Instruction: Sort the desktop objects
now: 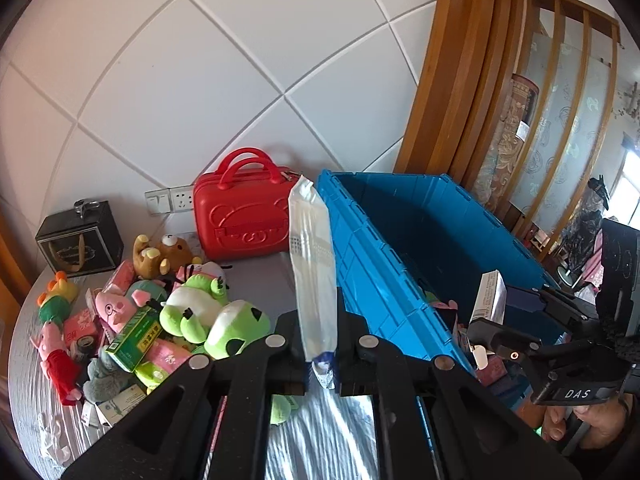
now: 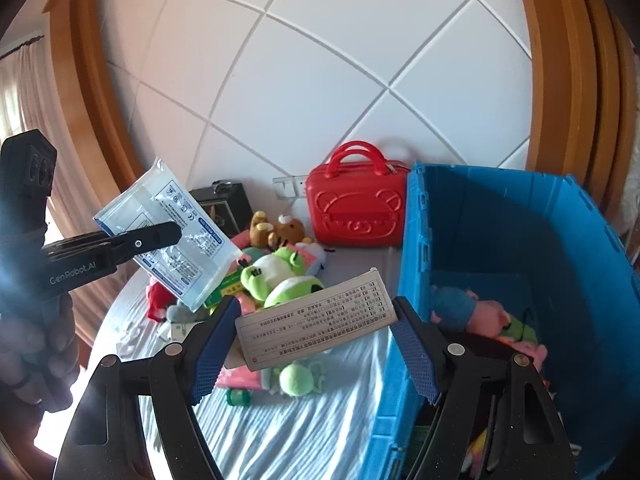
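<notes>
My left gripper (image 1: 320,344) is shut on a white plastic packet (image 1: 314,264), held edge-on above the table beside the blue crate (image 1: 400,264). The packet also shows in the right wrist view (image 2: 172,236), clamped by the left gripper (image 2: 176,232). My right gripper (image 2: 316,320) is shut on a white medicine box (image 2: 316,320) with printed text, held at the crate's left wall. The box and right gripper also show in the left wrist view (image 1: 490,300). A pile of plush toys and small boxes (image 1: 160,320) lies on the table.
A red bear-face case (image 1: 244,216) stands against the wall beside the crate (image 2: 520,240). A black gift box (image 1: 80,240) sits at far left. Plush toys (image 2: 488,320) lie inside the crate. A small green frog toy (image 2: 298,378) lies on the cloth.
</notes>
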`<state>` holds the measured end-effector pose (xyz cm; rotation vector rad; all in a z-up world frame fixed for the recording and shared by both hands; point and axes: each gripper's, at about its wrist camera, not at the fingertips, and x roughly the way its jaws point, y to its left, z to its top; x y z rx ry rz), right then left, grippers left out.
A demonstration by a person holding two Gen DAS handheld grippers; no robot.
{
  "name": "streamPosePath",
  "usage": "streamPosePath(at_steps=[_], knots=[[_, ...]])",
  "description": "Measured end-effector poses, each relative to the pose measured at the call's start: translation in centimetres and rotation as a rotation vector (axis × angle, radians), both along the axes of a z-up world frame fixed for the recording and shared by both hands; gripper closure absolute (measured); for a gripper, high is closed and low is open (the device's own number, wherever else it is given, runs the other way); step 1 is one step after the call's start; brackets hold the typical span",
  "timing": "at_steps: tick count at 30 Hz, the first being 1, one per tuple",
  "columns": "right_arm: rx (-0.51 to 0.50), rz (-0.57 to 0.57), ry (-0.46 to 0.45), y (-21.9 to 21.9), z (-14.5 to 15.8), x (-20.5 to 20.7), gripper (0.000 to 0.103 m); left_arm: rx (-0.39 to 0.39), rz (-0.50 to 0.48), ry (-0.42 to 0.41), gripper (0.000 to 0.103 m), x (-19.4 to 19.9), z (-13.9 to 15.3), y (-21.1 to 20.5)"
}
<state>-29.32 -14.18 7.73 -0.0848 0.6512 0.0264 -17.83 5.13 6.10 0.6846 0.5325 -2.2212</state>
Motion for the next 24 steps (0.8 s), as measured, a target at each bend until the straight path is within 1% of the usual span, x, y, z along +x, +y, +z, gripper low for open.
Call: streamPosePath(at_steps=[5,11,14,15,20,24], knots=[[0.009,-0.042,-0.013,-3.6,0.9,-0.7,0.027,0.001,-0.069,-0.017,0.096,-4.9,0.0,0.5],[0.026,-0.123,-0.018,-8.4,1.4,-1.6,0.027,-0.013,-0.162,-0.024,0.096,-10.8,0.7,1.4],[0.032,-0.157,-0.016,-10.5,1.5,-1.8,0.027,-0.011,-0.209,-0.017,0.096,-13.9,0.9,1.7],[0.030,-0.139,0.008,-11.0,1.6,-1.9,0.027,-0.007,-0.225,-0.014,0.096,-14.8,0.9,1.9],[0.027,-0.216,0.013,-14.5,1.6,-2.2,0.027,-0.001,-0.308,-0.024,0.096,-19.4,0.6,2.8],[0.030,-0.263,0.016,-16.7,1.7,-2.9,0.027,0.010,-0.354,-0.029,0.096,-22.3,0.2,3.3]])
